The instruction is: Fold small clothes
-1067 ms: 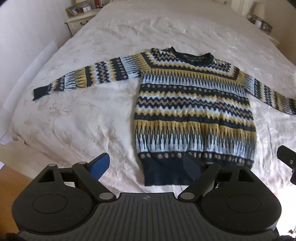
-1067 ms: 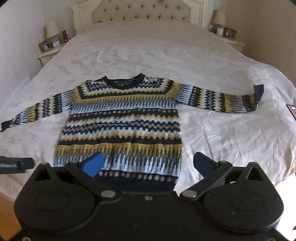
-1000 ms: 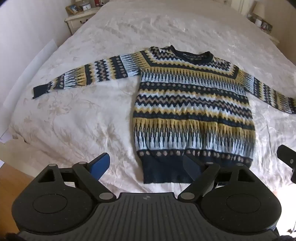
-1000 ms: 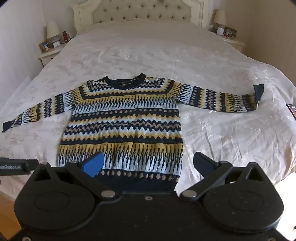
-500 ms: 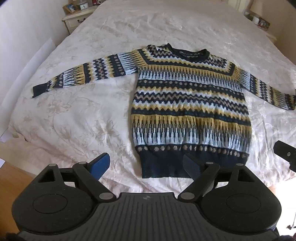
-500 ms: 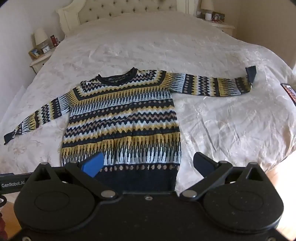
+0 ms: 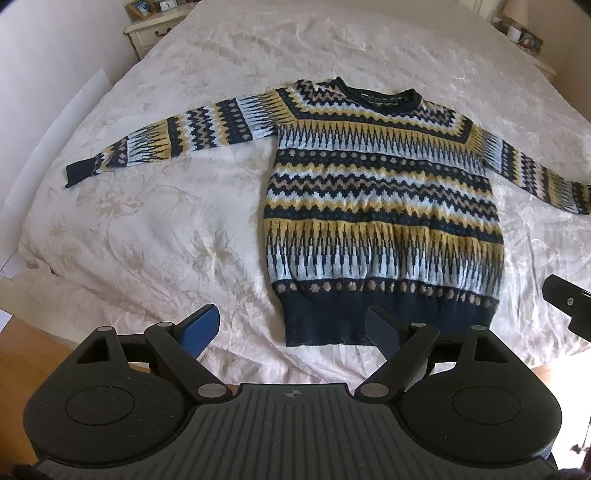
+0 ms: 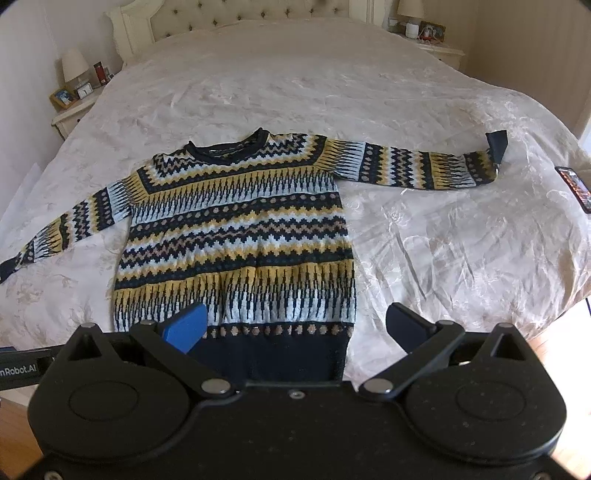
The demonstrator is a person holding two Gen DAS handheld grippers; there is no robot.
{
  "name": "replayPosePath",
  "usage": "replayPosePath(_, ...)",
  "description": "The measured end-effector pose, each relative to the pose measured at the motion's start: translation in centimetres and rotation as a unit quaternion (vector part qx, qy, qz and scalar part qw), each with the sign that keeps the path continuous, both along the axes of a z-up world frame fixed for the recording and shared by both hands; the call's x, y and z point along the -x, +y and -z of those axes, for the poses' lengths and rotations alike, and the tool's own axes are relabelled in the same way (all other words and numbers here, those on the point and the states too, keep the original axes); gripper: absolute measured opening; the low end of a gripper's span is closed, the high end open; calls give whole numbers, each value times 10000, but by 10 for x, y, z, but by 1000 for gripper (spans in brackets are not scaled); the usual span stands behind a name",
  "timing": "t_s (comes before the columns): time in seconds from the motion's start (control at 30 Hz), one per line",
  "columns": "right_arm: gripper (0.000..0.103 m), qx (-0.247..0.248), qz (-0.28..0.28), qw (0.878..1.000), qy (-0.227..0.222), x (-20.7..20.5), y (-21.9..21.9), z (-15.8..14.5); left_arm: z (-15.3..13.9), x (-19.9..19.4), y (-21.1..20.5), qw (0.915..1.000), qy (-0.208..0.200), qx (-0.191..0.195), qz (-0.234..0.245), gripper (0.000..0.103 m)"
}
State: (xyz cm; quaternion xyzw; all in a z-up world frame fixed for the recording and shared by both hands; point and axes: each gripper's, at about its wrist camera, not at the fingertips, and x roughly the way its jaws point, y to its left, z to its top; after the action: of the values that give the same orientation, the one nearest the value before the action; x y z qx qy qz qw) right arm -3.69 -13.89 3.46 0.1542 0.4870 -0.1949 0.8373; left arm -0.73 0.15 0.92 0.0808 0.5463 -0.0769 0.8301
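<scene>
A patterned knit sweater (image 7: 380, 206) in navy, yellow and pale blue lies flat, front up, on the bed, both sleeves spread out sideways; it also shows in the right wrist view (image 8: 236, 236). Its navy hem (image 7: 369, 321) is nearest to me. My left gripper (image 7: 291, 328) is open and empty, just short of the hem's left corner. My right gripper (image 8: 295, 326) is open and empty, over the hem's right part. The right sleeve's cuff (image 8: 496, 146) is turned up.
The bed's cream bedspread (image 7: 147, 221) is wrinkled. A phone (image 8: 574, 182) lies near the bed's right edge. A nightstand (image 8: 70, 110) with a lamp and small items stands at the left, another nightstand (image 8: 428, 38) at the right of the headboard (image 8: 236, 16). Wooden floor (image 7: 22, 343) shows below the bed's near edge.
Both grippers have moved a little up and forward towards the sweater's hem, so the sweater sits lower and nearer in both views. Both stay open.
</scene>
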Motion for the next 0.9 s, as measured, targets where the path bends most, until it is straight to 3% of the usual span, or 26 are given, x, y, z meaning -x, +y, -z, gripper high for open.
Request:
replayPosePath(0.17,102,-72,-29,10000,12,-2,2,1,3,-1,0,9998,172,56,-60,86)
replayPosePath(0.9,102,-248,-113,9996,58,-5,-3,5,9,-3,-9,9996,257,-112,-69,86)
